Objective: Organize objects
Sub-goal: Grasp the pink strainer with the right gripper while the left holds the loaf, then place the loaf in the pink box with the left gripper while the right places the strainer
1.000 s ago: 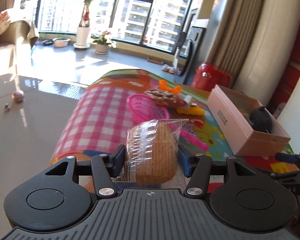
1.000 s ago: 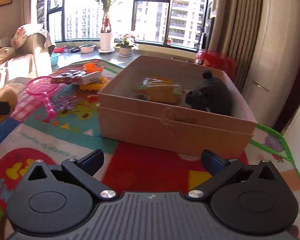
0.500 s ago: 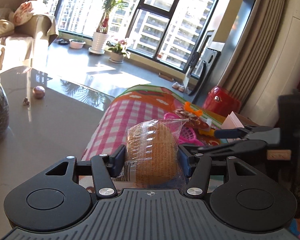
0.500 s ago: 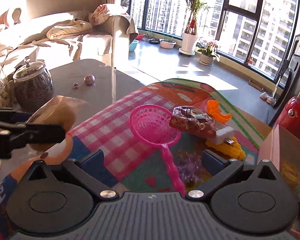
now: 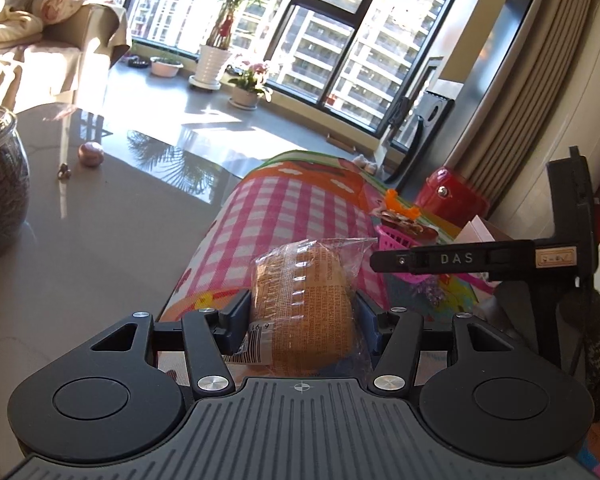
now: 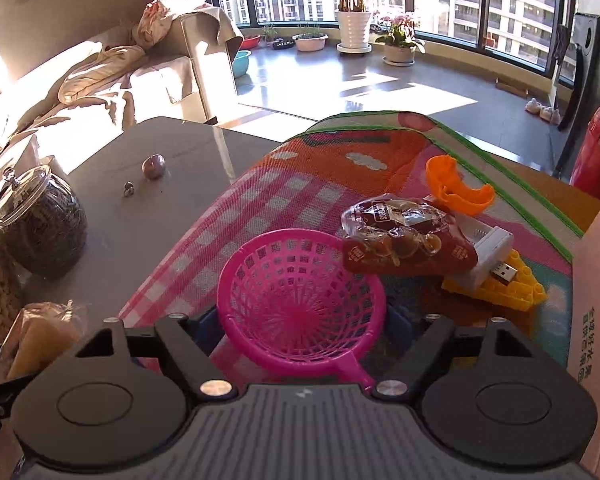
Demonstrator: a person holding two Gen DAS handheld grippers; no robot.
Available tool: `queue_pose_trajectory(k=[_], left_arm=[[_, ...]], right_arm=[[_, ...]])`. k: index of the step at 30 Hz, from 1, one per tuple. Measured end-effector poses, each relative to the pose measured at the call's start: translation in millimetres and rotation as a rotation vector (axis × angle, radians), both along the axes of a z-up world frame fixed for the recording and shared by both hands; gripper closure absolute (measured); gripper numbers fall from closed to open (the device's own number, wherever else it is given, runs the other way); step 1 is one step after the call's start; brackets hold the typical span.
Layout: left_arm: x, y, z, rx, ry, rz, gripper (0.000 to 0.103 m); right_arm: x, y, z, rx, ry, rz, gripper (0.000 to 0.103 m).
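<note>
My left gripper [image 5: 302, 314] is shut on a wrapped bread roll [image 5: 304, 300] and holds it above the near edge of the colourful mat [image 5: 284, 208]. The same bread [image 6: 40, 332] shows at the lower left of the right wrist view. My right gripper [image 6: 304, 322] straddles the basket of a pink plastic strainer [image 6: 300, 292] lying on the mat. Its jaws are closing, with the basket between them and the pads close beside its rim. One finger [image 5: 452, 258] of that gripper crosses the left wrist view, over the strainer [image 5: 396, 240].
Past the strainer lie a red snack bag [image 6: 404, 240], a white USB device [image 6: 488, 248], a yellow brick block [image 6: 500, 288] and an orange piece [image 6: 456, 188]. A pink box [image 6: 596, 300] stands at the right. Glass jars [image 6: 40, 224] and a purple ball [image 6: 153, 166] sit on the grey table.
My right gripper swung left from the box to the pink strainer and its jaws narrowed around the basket. My left gripper shifted with the bread still in it, towards the grey table.
</note>
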State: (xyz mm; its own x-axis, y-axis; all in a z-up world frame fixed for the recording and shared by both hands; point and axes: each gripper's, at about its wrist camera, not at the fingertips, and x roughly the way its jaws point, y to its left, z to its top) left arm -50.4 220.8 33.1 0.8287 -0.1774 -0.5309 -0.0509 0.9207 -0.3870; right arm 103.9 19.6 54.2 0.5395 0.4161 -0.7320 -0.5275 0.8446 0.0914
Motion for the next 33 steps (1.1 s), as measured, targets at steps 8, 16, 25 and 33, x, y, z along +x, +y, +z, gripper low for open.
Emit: queue_pose_trajectory(k=[8, 16, 25, 33], left_arm=[[-12, -46, 10, 0.046, 0.017, -0.108, 0.043], [-20, -117, 29, 0.101, 0.002, -0.247, 0.043], [17, -184, 66, 0.109, -0.046, -0.329, 0.043], [94, -243, 96, 0.054, -0.135, -0.392, 0.043]], right_arm=[[-95, -65, 33, 0.015, -0.066, 0.032, 0.022], [-170, -145, 61, 0.000, -0.244, -0.049, 0.022], [-195, -241, 58, 0.028, -0.298, -0.269, 0.022], [-187, -275, 40, 0.062, -0.263, -0.376, 0.022]])
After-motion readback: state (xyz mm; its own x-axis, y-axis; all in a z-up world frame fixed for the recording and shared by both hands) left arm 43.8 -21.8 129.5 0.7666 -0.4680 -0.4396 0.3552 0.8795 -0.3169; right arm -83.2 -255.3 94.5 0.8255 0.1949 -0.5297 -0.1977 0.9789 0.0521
